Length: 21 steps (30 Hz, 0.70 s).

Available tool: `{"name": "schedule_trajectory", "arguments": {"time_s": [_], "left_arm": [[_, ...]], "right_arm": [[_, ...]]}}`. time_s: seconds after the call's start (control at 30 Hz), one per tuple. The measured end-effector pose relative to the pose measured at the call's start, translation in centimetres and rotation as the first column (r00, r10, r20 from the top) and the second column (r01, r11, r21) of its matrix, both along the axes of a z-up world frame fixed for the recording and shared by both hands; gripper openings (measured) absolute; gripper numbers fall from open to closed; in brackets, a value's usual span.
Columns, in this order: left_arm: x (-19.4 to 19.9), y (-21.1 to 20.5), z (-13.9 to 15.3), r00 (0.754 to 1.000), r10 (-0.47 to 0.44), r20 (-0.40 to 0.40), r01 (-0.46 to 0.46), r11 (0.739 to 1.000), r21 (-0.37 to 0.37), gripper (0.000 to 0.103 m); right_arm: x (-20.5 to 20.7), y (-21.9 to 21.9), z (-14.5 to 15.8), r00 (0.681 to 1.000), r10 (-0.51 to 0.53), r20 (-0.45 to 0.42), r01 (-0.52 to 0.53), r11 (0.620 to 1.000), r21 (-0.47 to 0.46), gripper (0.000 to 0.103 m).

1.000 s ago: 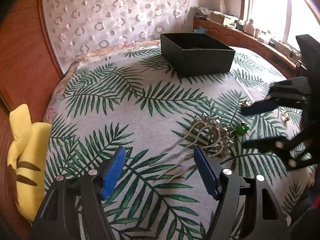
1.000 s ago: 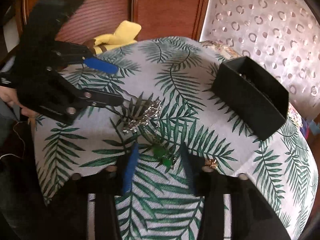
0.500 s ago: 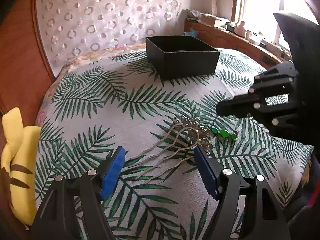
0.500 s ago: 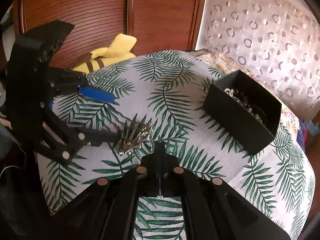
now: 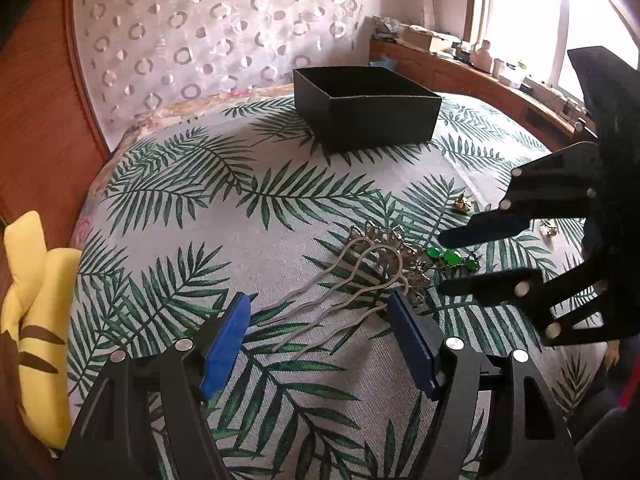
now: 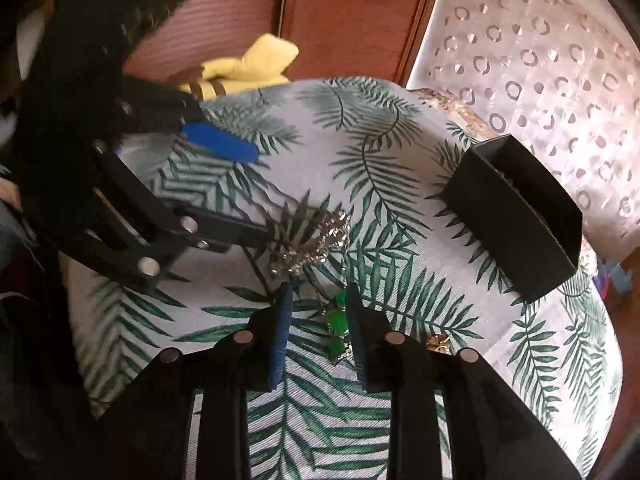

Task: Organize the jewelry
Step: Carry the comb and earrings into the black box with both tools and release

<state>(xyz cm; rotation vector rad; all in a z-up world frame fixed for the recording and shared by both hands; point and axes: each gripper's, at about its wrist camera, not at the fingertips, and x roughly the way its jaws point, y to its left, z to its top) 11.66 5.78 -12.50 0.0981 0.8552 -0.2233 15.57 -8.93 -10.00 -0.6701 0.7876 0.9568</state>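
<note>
A silver hair comb (image 5: 356, 280) with wavy prongs lies on the leaf-print cloth; it also shows in the right wrist view (image 6: 312, 240). My left gripper (image 5: 320, 312) is open, its blue pads on either side of the prong tips. A green-stone piece (image 5: 450, 258) lies just right of the comb. My right gripper (image 6: 316, 304) is open, its fingers on either side of the green stones (image 6: 336, 322), low over the cloth. The black open box (image 5: 366, 106) stands at the far side, also seen in the right wrist view (image 6: 516, 216).
Small gold pieces (image 5: 462, 203) (image 5: 548, 230) lie on the cloth to the right; one shows by my right finger (image 6: 438, 342). A yellow plush (image 5: 32, 320) sits at the left edge. A wooden wall and a shelf with clutter (image 5: 480, 60) surround the bed.
My right gripper was shut and raised half a second ago; it has opened and come down around the green stones. My left gripper stayed open at the comb's prongs.
</note>
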Motion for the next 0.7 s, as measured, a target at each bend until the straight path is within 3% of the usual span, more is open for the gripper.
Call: {"name": "schedule_trajectory", "arguments": {"time_s": [0.1,0.13,0.23,0.6,0.7], "left_arm": [[0.0,-0.1,0.1,1.000,-0.006,0.003,0.006,1.000,0.001,0.068],[0.0,-0.2,0.1,1.000,-0.009,0.003,0.008,1.000,0.001,0.068],[0.1,-0.2,0.1,1.000,-0.012,0.003,0.012,1.000,0.003,0.068],[0.8,-1.2,0.2,0.999,-0.051,0.005,0.051,0.999,0.000,0.068],[1.5,-1.6,0.1,0.998,-0.067,-0.004,0.067,0.998,-0.009,0.073]], "right_arm": [[0.6,0.5,0.0,0.999,-0.029,0.022,0.029,1.000,0.003,0.024],[0.7,0.6,-0.1,0.999,-0.027,0.029,0.027,1.000,-0.001,0.008],[1.2,0.5,0.0,0.999,-0.041,0.030,0.040,0.999,0.011,0.006],[2.7,-1.6,4.8,0.984,-0.159,0.083,0.141,0.971,0.191,0.006],[2.9,-2.0,5.6,0.982,-0.165,0.089,0.144,0.968,0.203,0.006]]}}
